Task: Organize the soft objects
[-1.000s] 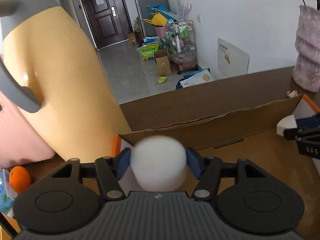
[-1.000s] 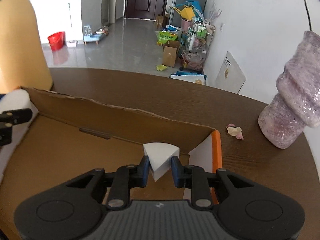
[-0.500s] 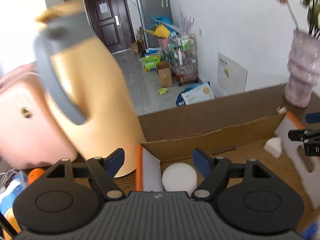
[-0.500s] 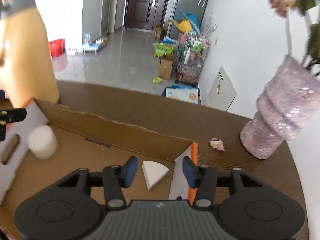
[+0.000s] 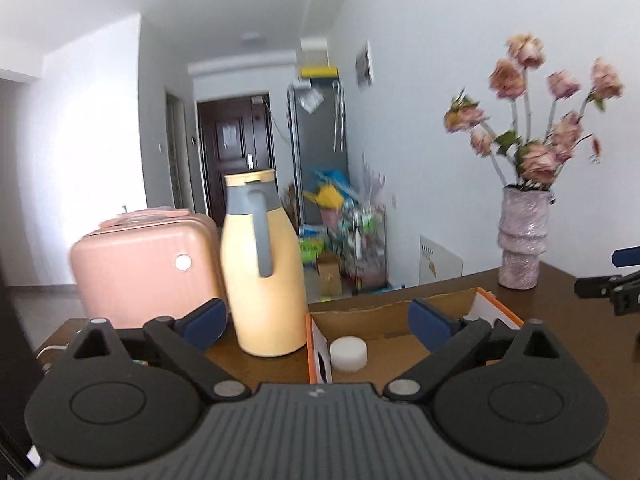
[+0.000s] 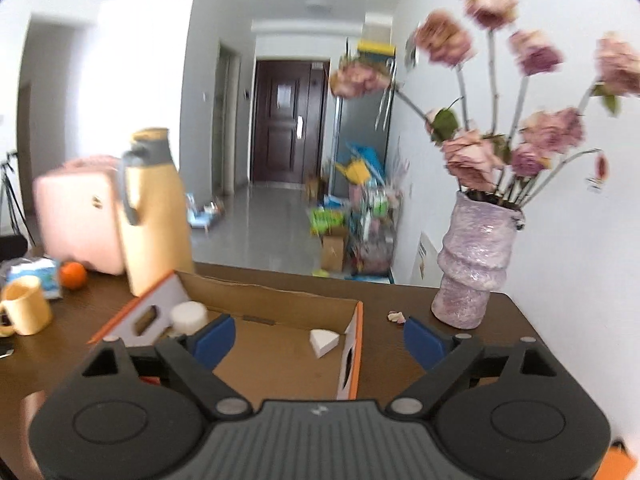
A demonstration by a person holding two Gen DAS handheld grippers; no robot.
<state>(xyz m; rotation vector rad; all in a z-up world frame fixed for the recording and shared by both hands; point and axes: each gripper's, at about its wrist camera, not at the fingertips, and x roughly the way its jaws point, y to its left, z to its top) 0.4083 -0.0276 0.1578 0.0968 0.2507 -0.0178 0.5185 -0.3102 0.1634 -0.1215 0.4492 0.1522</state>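
White walls [image 6: 560, 240] and ceiling, brightly lit. Grey tiled floor [image 6: 272, 236] runs toward a dark panelled door [image 6: 286, 120] at 12 o'clock. Grey cabinet [image 5: 318, 148] at 1 o'clock, cluttered wire rack [image 5: 362, 248] below it. Dark wooden table [image 6: 420, 356] in foreground.

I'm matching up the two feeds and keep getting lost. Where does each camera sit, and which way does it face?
Left wrist: on the left gripper, looking across the box with the foam cylinder toward the jug and suitcase; its own opening, empty jaws show, and the right gripper's tip at the right edge.
Right wrist: on the right gripper, looking over the box toward the vase and hallway; its own opening, empty jaws show above the foam wedge.
Shared: box, cylinder, jug, suitcase, vase.
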